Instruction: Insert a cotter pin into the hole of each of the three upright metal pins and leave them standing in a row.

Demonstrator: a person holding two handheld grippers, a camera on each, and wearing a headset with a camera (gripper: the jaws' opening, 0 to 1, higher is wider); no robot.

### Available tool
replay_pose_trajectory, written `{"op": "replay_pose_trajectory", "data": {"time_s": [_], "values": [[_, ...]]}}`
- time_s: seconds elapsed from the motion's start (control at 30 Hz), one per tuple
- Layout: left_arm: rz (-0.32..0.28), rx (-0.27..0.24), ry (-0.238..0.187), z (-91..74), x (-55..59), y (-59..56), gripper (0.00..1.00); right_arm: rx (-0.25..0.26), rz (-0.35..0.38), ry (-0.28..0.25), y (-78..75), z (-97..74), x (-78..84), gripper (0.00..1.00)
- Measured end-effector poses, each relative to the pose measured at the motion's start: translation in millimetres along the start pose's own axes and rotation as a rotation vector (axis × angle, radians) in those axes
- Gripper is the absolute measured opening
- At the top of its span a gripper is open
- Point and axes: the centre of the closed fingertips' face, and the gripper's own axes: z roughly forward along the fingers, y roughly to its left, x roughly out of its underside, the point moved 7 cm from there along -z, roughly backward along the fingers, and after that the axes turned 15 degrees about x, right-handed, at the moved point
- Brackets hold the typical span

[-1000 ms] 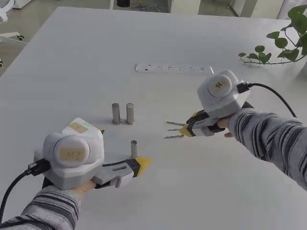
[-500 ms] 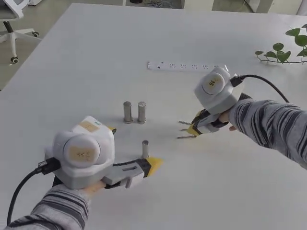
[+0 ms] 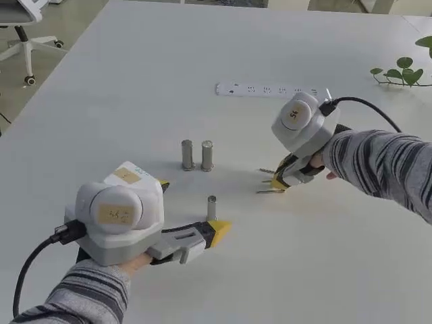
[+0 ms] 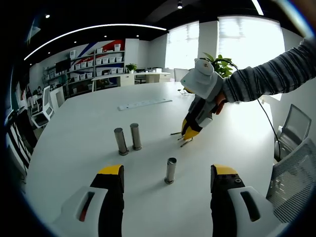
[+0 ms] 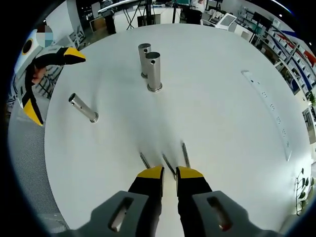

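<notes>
White desk (image 3: 121, 81), matte. Office chair (image 3: 25, 19) stands on the floor, far off beyond the left claw. Plant (image 3: 403, 70) trails over the desk well beyond the right claw. Power strip (image 3: 270, 90) lies flat on the desk, just beyond the right claw. Striped sleeves (image 3: 378, 165) on both arms.

Left claw (image 4: 168, 173): released, jaws spread wide, yellow tips low over the desk.
Right claw (image 5: 170, 174): tips angled down at the desk, jaws drawn close, with a narrow gap between them.

Pin 3 (image 3: 212, 207): upright and alone, between the left claw's jaws and slightly ahead of the tips, touching neither jaw.
Pin 1 (image 3: 187, 154) and pin 2 (image 3: 206, 155): upright, just beside each other, farther ahead of the left claw and well ahead of the right claw. Right gripper view shows a cross-hole near the top of each.

Cotters (image 5: 184, 154): three, flat on the desk, roughly parallel, just ahead of the right claw's tips. Middle cotter (image 5: 168, 164) runs back into the gap between the jaws; cannot tell whether it is pinched. The outer two lie just outside the jaws.
</notes>
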Motion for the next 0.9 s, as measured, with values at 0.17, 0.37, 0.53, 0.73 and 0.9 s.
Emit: {"op": "replay_pose_trajectory", "data": {"time_s": [0.17, 0.37, 0.53, 0.73, 0.9], "values": [[-0.009, -0.001, 0.002, -2.0, 0.9, 1.7, 0.67, -0.012, 0.002, 0.024, 0.7, -0.1, -2.1, 0.03], [-0.009, -0.007, 0.001, -6.0, -0.1, 3.4, 0.66, -0.013, -0.044, 0.024, 2.0, 0.1, -3.2, 0.01], [-0.011, -0.011, -0.017, -9.2, -2.9, 5.4, 0.64, 0.003, -0.123, 0.031, 2.9, -0.7, -6.3, 0.0], [-0.011, -0.015, -0.016, -11.2, -4.9, 7.5, 0.61, -0.002, -0.117, 0.006, -2.7, 2.2, -3.3, 0.0], [-0.008, -0.004, -0.023, -12.1, -8.5, 7.7, 0.58, 0.018, -0.117, -0.08, -5.5, -1.0, -8.4, 0.0]]}}
